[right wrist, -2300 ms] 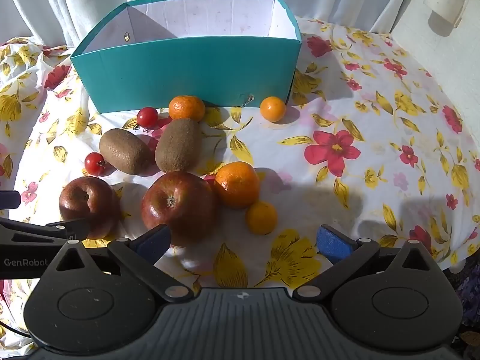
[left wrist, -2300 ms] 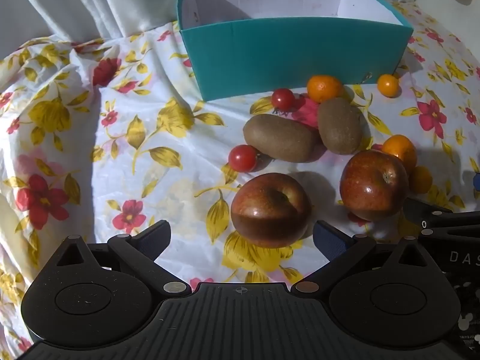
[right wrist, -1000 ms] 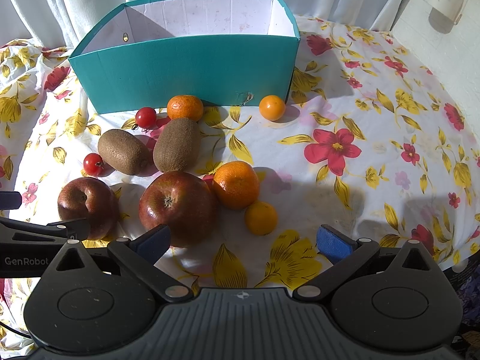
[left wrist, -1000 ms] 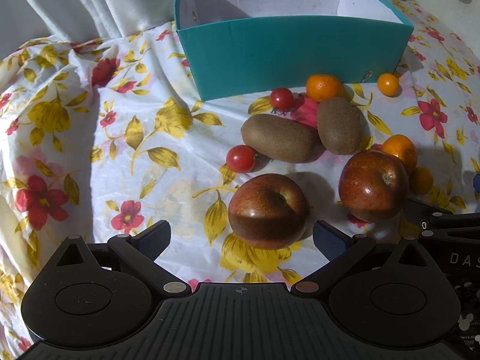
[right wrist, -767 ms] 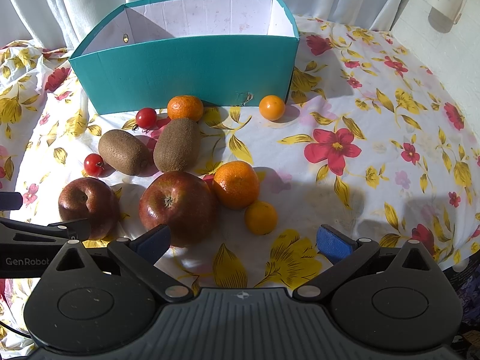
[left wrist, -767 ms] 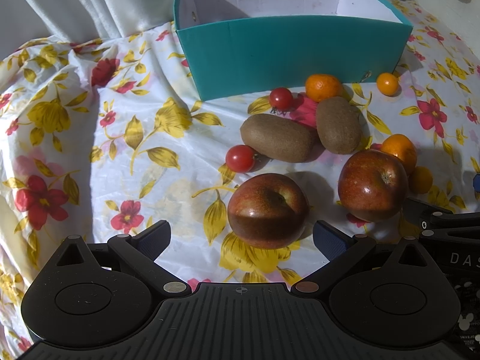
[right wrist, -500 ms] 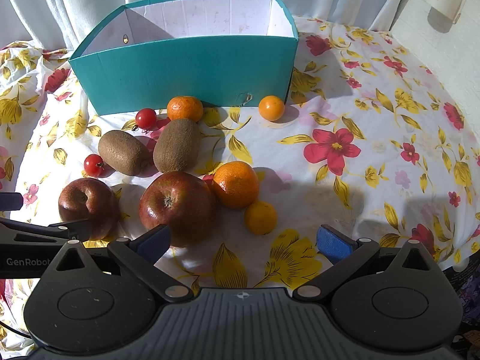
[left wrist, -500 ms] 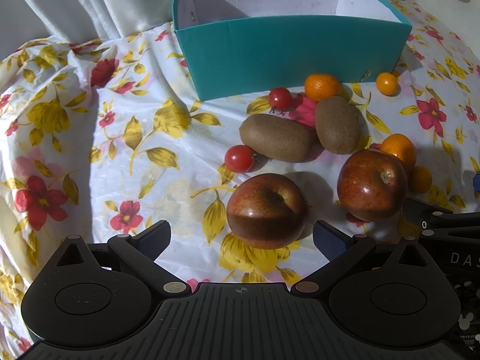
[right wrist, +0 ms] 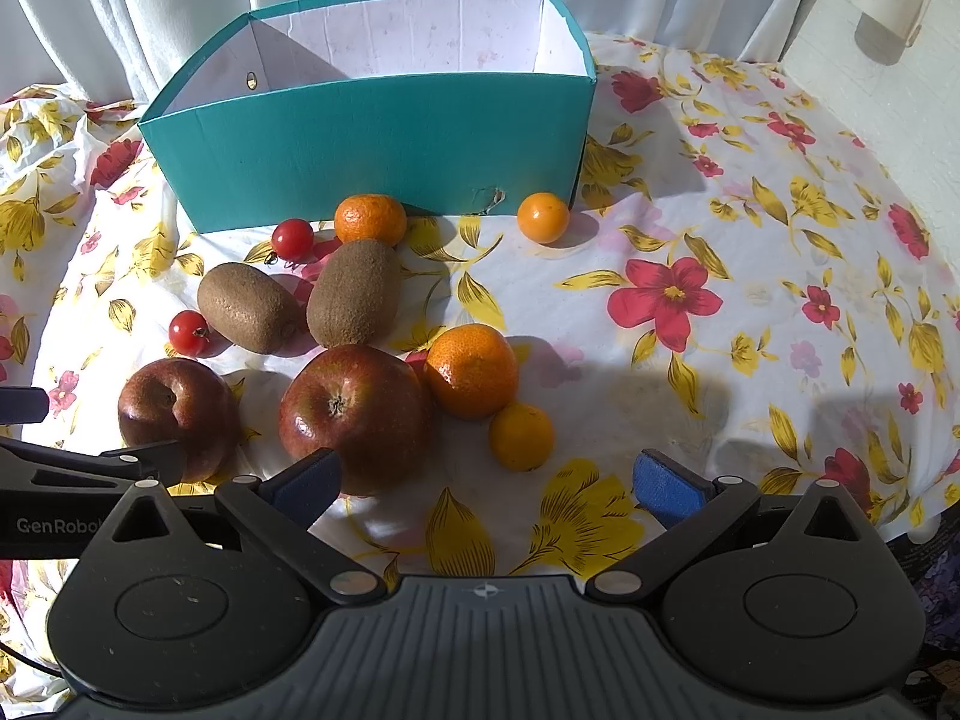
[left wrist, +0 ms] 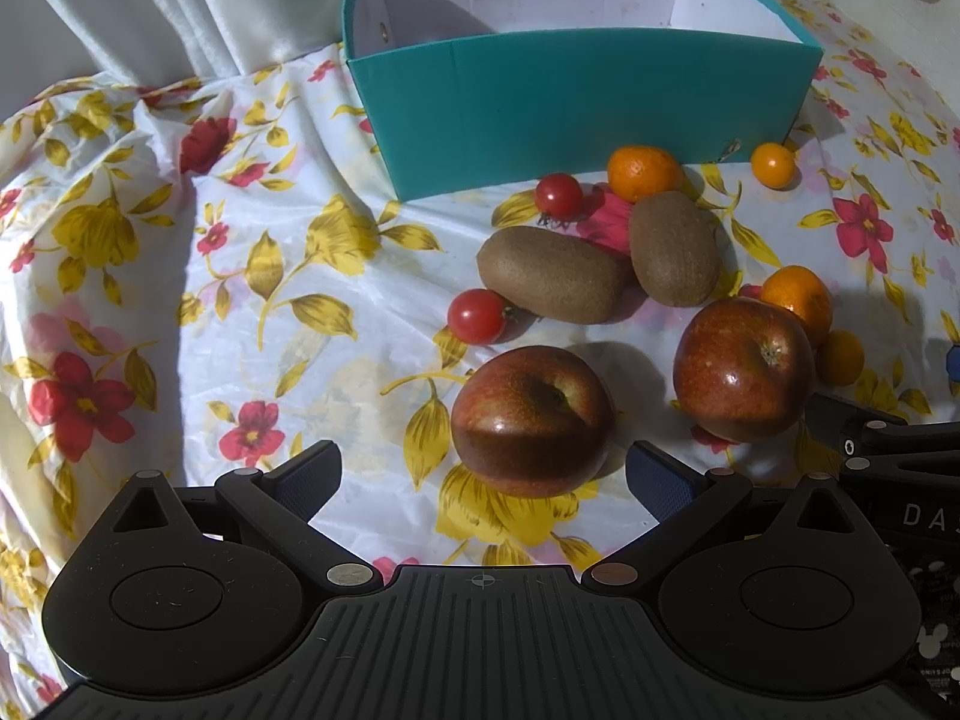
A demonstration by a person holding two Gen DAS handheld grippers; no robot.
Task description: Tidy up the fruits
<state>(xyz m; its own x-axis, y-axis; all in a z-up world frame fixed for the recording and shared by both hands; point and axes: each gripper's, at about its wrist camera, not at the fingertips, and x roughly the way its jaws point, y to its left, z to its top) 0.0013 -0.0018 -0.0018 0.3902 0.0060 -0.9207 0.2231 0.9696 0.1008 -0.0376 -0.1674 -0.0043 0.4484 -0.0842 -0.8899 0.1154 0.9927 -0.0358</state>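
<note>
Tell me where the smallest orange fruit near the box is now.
In the right wrist view it lies on the cloth by the box's right front corner, apart from the other fruit.

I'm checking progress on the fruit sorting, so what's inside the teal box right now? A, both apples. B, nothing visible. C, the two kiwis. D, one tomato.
B: the box shows only bare white inner walls, while the apples, kiwis and tomatoes lie on the cloth in front of it.
</note>
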